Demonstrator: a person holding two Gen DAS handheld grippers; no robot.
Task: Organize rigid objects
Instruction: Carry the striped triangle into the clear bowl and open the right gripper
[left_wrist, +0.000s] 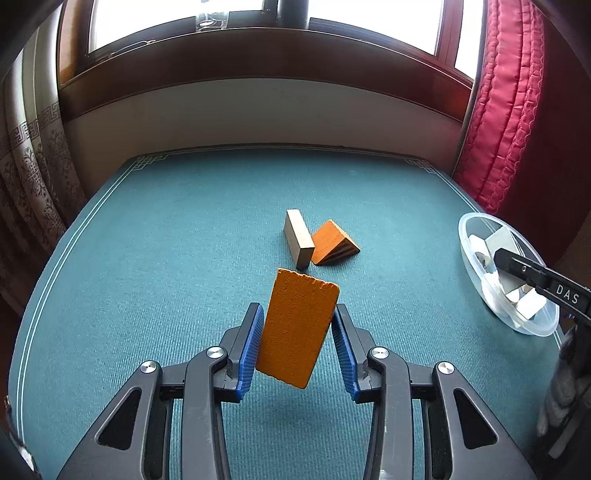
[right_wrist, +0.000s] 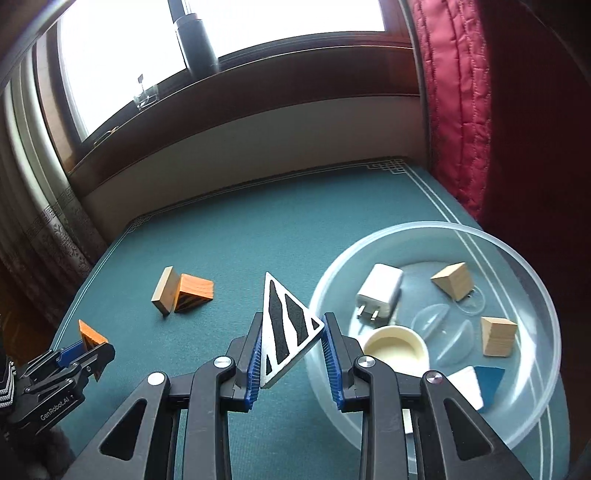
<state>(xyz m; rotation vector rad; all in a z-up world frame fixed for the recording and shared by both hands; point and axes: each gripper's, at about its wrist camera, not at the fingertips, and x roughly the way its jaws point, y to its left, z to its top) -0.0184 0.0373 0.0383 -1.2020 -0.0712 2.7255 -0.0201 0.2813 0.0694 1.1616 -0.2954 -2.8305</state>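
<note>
Right gripper (right_wrist: 291, 341) pinches a white triangular block with black stripes (right_wrist: 286, 330), held clear of the teal tablecloth (right_wrist: 240, 240) just beside the near-left rim of the clear plastic bowl (right_wrist: 436, 226). Bowl already holds a white plug adapter (right_wrist: 380, 290), a cream cup (right_wrist: 395, 349), two plain wooden blocks and a blue-and-white piece. Left gripper (left_wrist: 297, 332) clamps an orange rectangular block (left_wrist: 297, 326), tilted, above mid-cloth. On the cloth beyond: a plain wooden block (left_wrist: 298, 238) touching an orange wedge (left_wrist: 332, 243). Step in hand, as judged: carry the striped triangle over the rim and let it go inside. To do it well, lift it high enough to clear the rim, aim for the free patch near the bowl's centre, lower before spreading the jaws so it does not bounce. The grip sits on slanted edges, so slipping looks possible; move gently. Keep the left load back until the right is out.
</note>
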